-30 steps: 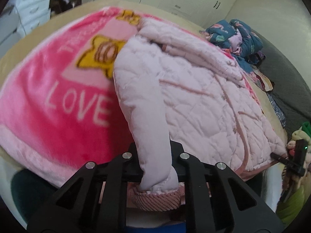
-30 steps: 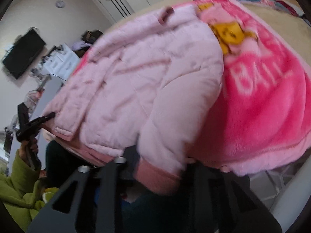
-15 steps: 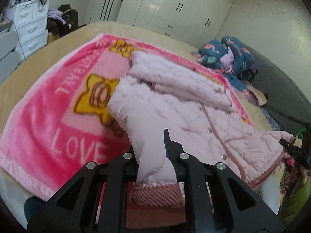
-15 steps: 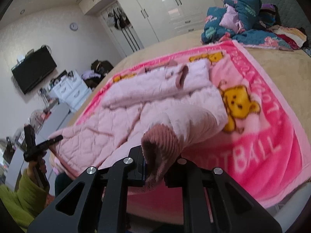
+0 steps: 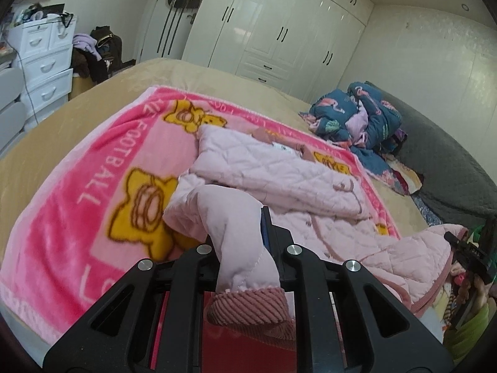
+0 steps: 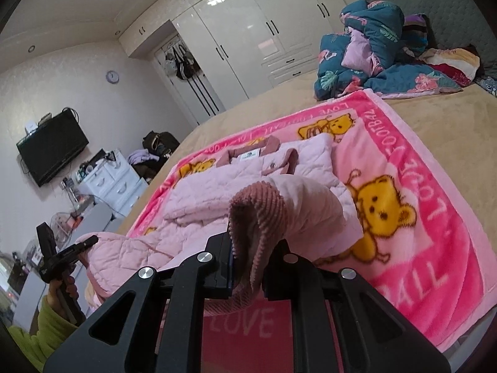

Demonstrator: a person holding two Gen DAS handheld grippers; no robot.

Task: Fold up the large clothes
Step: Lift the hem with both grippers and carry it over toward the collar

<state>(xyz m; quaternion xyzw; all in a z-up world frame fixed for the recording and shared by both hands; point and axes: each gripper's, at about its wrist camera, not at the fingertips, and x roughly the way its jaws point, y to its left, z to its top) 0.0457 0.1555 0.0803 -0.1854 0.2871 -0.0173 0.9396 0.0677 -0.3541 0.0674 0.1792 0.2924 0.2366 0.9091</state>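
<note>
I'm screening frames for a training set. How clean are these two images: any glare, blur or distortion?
Left wrist view: strong fisheye bending, dark corners, ceiling-light glare on the wardrobe, sleeve in the left gripper fairly sharp. Right wrist view: same bending, bright glare on the wardrobe, cuff in the right gripper sharp.

We see a bed [image 5: 77, 130] with a tan cover. On it lie a pink teddy-bear blanket [image 5: 93, 192], spread flat, and a crumpled blue floral quilt [image 6: 366, 52] beside a grey headboard [image 5: 441, 155].
</note>
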